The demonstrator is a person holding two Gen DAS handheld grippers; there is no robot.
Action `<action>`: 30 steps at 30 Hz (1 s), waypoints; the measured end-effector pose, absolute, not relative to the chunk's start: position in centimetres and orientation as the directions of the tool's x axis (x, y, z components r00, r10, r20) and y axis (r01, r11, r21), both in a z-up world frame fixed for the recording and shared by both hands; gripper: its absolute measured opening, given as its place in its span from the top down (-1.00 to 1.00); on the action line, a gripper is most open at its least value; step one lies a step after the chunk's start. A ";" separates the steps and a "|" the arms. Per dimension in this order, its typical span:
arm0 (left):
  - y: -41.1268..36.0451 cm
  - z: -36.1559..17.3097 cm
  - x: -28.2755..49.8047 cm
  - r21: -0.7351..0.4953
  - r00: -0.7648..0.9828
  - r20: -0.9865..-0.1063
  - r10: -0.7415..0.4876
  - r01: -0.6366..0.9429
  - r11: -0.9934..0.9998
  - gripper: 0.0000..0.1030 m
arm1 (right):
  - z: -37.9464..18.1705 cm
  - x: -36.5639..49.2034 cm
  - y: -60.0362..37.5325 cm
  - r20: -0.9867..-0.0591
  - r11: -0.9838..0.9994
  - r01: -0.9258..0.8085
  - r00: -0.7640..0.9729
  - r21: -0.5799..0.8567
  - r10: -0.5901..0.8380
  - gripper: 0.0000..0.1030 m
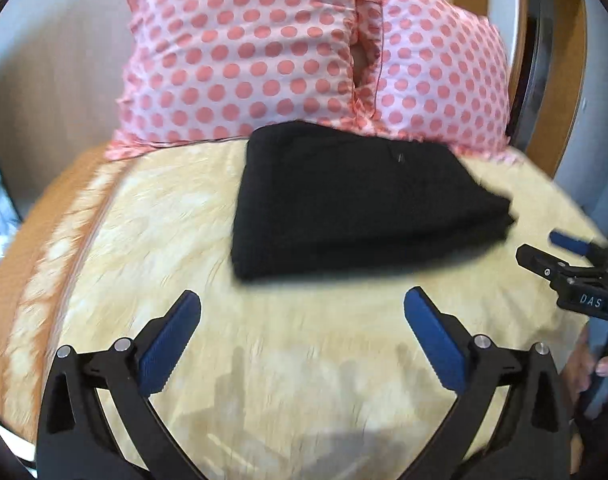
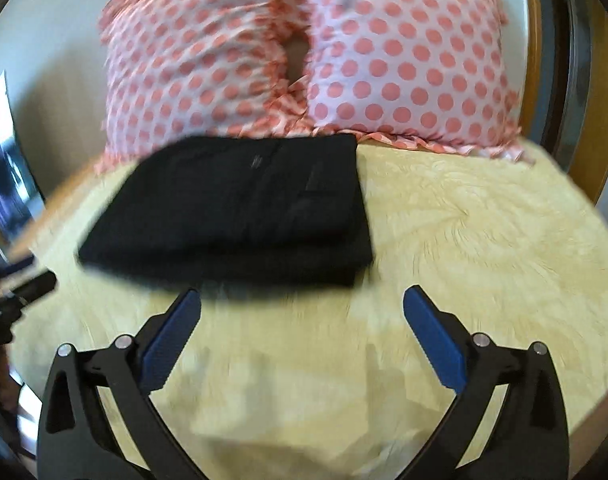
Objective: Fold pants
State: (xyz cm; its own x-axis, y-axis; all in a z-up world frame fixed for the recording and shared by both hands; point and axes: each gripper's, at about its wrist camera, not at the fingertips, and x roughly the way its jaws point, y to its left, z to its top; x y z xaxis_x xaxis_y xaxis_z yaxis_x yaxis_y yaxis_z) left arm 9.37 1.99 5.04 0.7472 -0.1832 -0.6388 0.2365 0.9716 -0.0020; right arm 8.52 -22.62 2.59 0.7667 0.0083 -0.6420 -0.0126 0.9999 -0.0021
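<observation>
The black pants (image 1: pixel 360 200) lie folded into a thick rectangle on the yellow bedspread (image 1: pixel 263 360), their far edge touching the two pink polka-dot pillows (image 1: pixel 263 52) at twelve o'clock. The left claw (image 1: pixel 301 300) hangs near their front edge, spread wide and holding nothing. The right claw (image 2: pixel 301 300) hangs likewise, wide and empty, pants toward eleven o'clock.

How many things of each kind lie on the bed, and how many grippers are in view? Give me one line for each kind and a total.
Folded black pants: 1
Polka-dot pillows: 2
Yellow bed cover: 1
Grippers, both open and empty, left gripper and right gripper: 2
Total: 6
</observation>
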 end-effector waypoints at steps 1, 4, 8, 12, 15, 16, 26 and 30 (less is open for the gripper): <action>2.0 4.7 8.7 0.010 0.751 -0.638 -0.168 0.227 0.974 -0.97 | 2.1 8.0 -22.0 -0.645 1.000 -0.017 0.765 -0.014 0.004 -0.96; 2.1 3.3 7.8 0.010 0.749 -0.648 -0.138 0.190 0.982 -0.97 | 1.0 7.6 -21.0 -0.651 1.000 -0.012 0.759 -0.026 -0.008 -0.96; 2.4 1.7 8.1 -0.013 0.722 -0.681 -0.121 0.154 0.988 -0.97 | 0.2 7.3 -20.2 -0.647 0.999 0.000 0.762 -0.041 -0.026 -0.96; 2.0 0.7 7.5 0.029 0.731 -0.678 -0.075 0.129 0.991 -0.97 | -0.8 7.1 -20.4 -0.651 0.999 0.027 0.759 0.017 -0.009 -0.97; 2.1 0.5 7.1 0.024 0.749 -0.659 -0.068 0.111 0.993 -0.97 | -0.8 6.7 -20.1 -0.635 0.999 0.050 0.772 0.009 -0.033 -0.97; 2.2 0.5 7.0 0.022 0.752 -0.655 -0.067 0.109 0.994 -0.97 | -0.9 6.7 -20.1 -0.631 0.999 0.054 0.775 0.007 -0.037 -0.97; 2.3 0.3 6.7 0.027 0.772 -0.632 -0.061 0.101 0.995 -0.97 | -1.0 6.5 -20.1 -0.614 0.998 0.057 0.788 0.005 -0.042 -0.97; 2.3 0.4 6.7 0.027 0.773 -0.632 -0.062 0.101 0.994 -0.97 | -1.0 6.5 -20.1 -0.615 0.998 0.056 0.788 0.006 -0.041 -0.97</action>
